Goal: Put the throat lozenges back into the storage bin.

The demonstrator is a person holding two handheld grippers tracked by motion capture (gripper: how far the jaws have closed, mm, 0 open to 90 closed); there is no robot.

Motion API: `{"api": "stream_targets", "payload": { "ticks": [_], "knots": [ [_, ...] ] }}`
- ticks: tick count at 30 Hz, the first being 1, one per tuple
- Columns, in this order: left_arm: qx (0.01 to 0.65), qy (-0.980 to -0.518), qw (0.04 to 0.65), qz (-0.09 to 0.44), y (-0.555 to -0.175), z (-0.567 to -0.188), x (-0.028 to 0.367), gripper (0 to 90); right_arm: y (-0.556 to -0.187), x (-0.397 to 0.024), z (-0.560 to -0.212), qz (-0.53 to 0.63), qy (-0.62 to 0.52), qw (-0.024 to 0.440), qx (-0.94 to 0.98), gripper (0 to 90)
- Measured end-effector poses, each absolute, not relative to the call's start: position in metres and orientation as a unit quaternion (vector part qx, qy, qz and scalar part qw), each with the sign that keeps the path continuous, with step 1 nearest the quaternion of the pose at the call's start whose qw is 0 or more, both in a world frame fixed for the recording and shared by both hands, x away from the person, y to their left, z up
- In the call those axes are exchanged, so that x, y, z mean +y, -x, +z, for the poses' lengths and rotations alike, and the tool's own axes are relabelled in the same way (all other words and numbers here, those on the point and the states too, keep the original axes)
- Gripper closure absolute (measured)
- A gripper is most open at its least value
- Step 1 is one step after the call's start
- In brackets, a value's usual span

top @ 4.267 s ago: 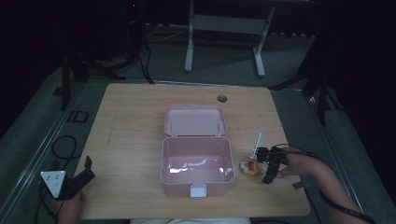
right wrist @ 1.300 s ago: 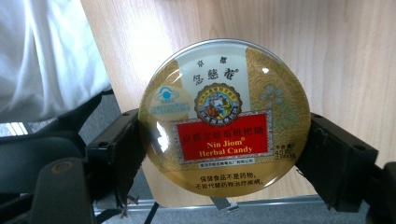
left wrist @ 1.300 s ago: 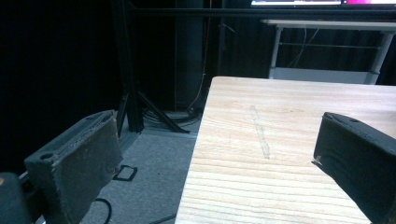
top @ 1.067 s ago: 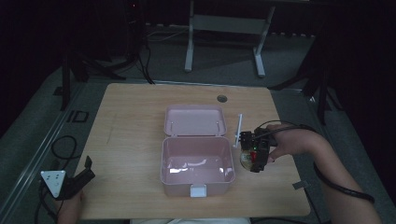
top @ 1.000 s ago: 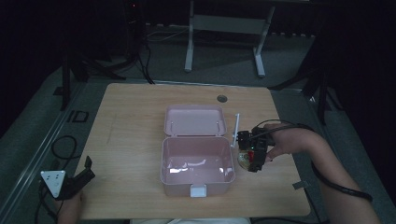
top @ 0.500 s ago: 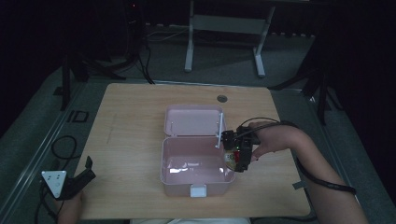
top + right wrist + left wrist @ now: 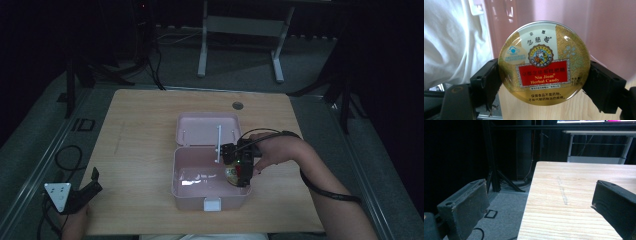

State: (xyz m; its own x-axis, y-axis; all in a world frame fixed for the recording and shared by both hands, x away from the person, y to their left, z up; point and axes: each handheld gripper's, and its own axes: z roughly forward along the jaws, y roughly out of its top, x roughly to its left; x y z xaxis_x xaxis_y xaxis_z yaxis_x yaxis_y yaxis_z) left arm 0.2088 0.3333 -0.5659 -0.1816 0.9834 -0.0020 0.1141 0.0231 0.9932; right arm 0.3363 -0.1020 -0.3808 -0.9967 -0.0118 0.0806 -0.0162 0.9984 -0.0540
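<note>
Carrying the candy tin point(image 7: 544, 62), clamped in the right gripper point(image 7: 239, 167), over the pink box point(image 7: 200, 192); left gripper point(image 7: 82, 192) idle, agape. Next: lowering, releasing inside.

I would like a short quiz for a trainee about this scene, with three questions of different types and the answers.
1. True or false: the right tongs hold a round candy tin.
2. Where is the tin in the high view? A) on the bare table, B) above the open pink box, C) on the floor.
3. Fill in: the jaws of the left tongs stand ____ with nothing between them.

Key: 1 true. 2 B. 3 open; these tongs are at the near left edge of the table.
</note>
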Motion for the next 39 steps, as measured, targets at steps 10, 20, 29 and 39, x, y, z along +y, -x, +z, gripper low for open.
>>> {"api": "stream_targets", "payload": {
  "ticks": [10,20,29,39],
  "knots": [
    [0.574,-0.478,0.426,0.510,-0.209,-0.566,0.333,1.0,-0.342,-0.092,-0.412,0.034,-0.015,0.055,-0.998,20.2],
    [0.574,-0.478,0.427,0.510,-0.209,-0.566,0.334,1.1,-0.344,-0.089,-0.441,0.039,-0.026,0.060,-0.997,20.2],
    [0.573,-0.478,0.427,0.510,-0.209,-0.566,0.333,1.0,-0.345,-0.084,-0.454,0.046,-0.043,0.038,-0.997,20.2],
    [0.573,-0.475,0.431,0.510,-0.209,-0.566,0.334,1.0,-0.345,-0.079,-0.477,0.079,-0.046,0.041,-0.995,20.1]
  ]
}}
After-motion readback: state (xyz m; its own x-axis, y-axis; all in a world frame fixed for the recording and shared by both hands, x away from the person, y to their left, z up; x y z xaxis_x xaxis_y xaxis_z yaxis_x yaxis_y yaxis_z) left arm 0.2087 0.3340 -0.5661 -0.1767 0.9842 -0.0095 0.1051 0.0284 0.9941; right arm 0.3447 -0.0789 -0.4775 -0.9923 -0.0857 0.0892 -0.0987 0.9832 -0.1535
